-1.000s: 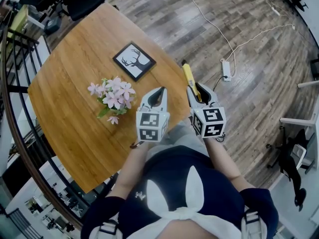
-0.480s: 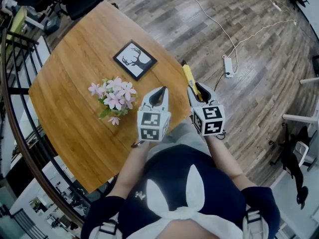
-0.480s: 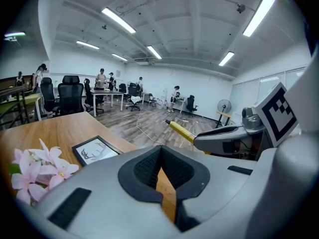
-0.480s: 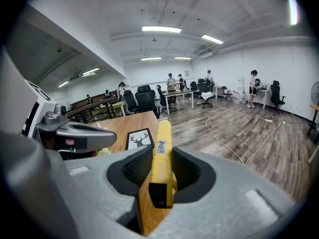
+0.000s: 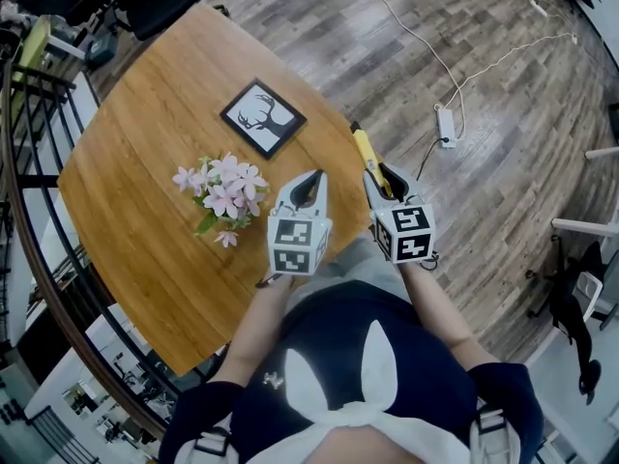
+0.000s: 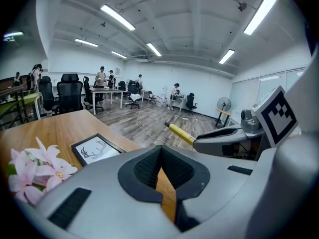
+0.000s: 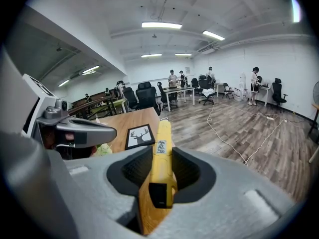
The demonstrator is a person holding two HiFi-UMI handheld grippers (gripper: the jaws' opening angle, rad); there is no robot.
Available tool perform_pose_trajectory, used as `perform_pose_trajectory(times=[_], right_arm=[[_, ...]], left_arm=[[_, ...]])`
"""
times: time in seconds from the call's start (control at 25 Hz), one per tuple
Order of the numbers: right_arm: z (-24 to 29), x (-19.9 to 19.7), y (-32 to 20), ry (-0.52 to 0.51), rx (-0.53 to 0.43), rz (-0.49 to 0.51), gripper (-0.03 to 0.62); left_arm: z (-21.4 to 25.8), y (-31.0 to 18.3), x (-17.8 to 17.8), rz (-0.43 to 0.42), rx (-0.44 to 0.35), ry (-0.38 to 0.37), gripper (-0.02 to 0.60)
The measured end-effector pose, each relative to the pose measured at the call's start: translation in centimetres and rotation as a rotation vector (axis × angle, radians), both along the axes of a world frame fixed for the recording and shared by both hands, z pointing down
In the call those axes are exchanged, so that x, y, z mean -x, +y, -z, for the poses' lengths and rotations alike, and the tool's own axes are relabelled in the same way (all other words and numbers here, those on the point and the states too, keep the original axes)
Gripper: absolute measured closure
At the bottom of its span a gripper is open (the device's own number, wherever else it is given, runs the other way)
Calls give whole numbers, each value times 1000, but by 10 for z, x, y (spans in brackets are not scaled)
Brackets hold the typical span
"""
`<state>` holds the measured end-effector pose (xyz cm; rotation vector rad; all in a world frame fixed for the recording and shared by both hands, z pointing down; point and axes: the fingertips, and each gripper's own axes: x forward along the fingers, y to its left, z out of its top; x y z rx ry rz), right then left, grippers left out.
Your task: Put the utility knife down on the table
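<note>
Utility knife [image 5: 366, 152] is being gripped by right gripper [image 7: 162, 171] jaws, its rear being hidden there in head view; left gripper [image 6: 160, 161] jaws are being pressed together, empty.

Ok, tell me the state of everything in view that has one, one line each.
Knife: clamped in the right gripper, in the air, not yet on the table.
Right gripper: shut on knife.
Left gripper: shut, empty.
Frame: lying flat on the table, picture up.
Flowers: in bloom, on the table.
</note>
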<state>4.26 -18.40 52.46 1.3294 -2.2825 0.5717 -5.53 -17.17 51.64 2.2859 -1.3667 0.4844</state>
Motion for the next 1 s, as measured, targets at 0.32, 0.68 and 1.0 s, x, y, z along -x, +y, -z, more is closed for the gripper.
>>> perform_pose_trajectory(times=[0.32,0.68,1.0], right_arm=[[-11,1,-1,7,18,12,474],[-21,4,-3,27,27,27,474],[-25,4,-4,38,40,36,474]], left_arm=[[-6,-3,0,-3,13,-3,565],[-10,-4,1,-1,17,-3,565],[-9,-6,3,7,25,-5,565]])
